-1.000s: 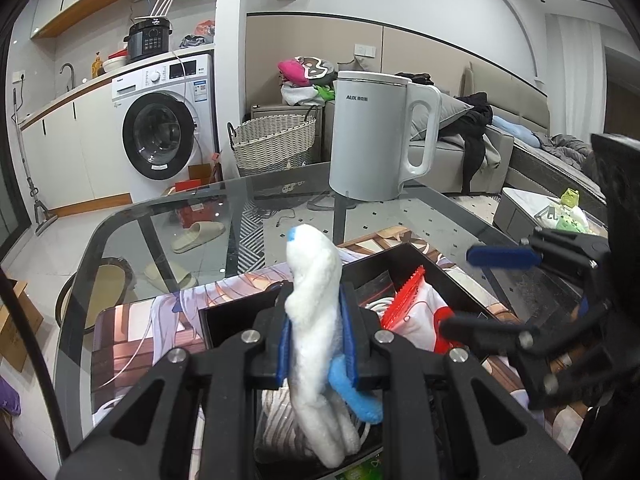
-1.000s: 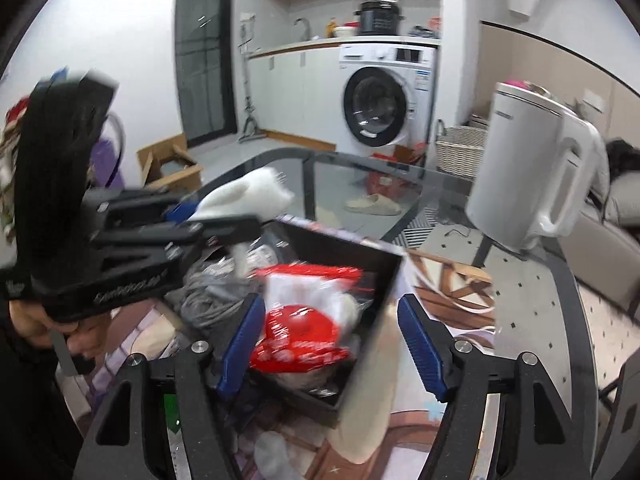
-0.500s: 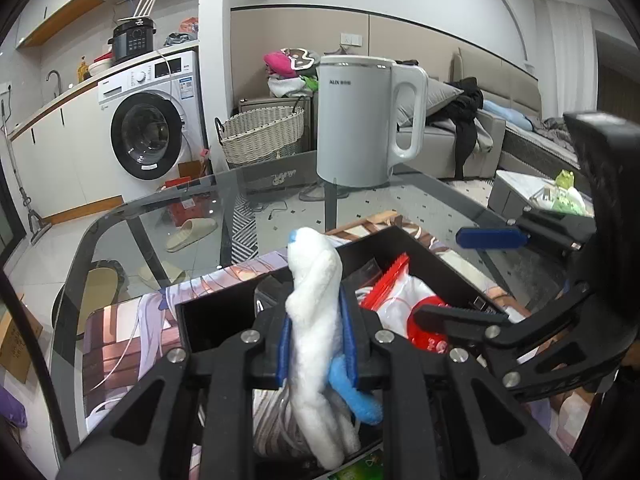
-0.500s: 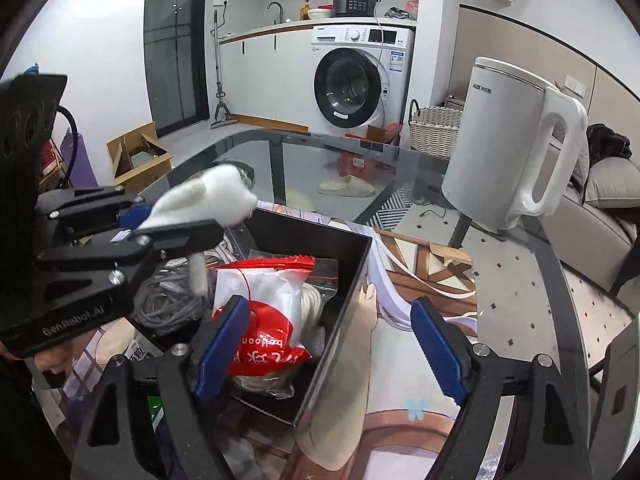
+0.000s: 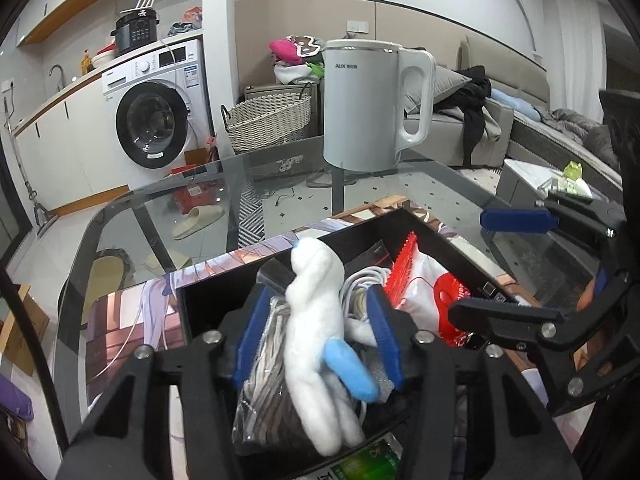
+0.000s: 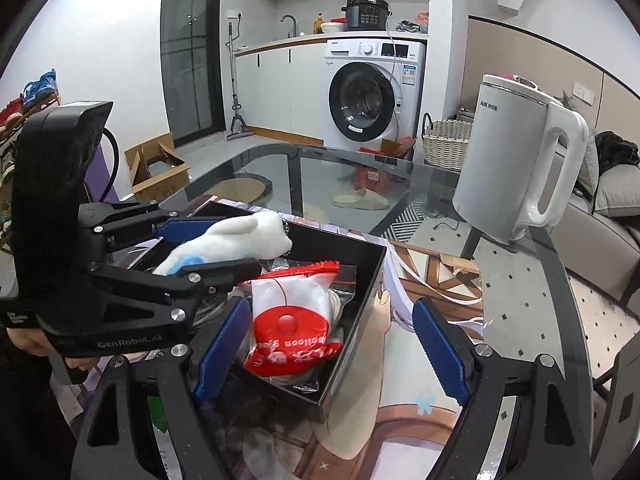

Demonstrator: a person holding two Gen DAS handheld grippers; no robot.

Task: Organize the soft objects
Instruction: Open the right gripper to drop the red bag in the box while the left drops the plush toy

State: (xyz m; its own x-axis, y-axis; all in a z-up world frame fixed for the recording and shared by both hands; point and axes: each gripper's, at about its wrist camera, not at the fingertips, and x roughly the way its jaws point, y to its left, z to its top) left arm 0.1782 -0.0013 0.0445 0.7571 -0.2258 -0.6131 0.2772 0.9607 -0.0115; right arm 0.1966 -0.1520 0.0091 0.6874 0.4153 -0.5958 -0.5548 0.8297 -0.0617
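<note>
So my left gripper [image 5: 318, 332] has its fingers spread with the white plush toy [image 5: 320, 328] loose between them, long axis running along the fingers over the black box [image 6: 352, 312], while my right gripper [image 6: 328, 348] hangs wide open, empty, farther off.
</note>
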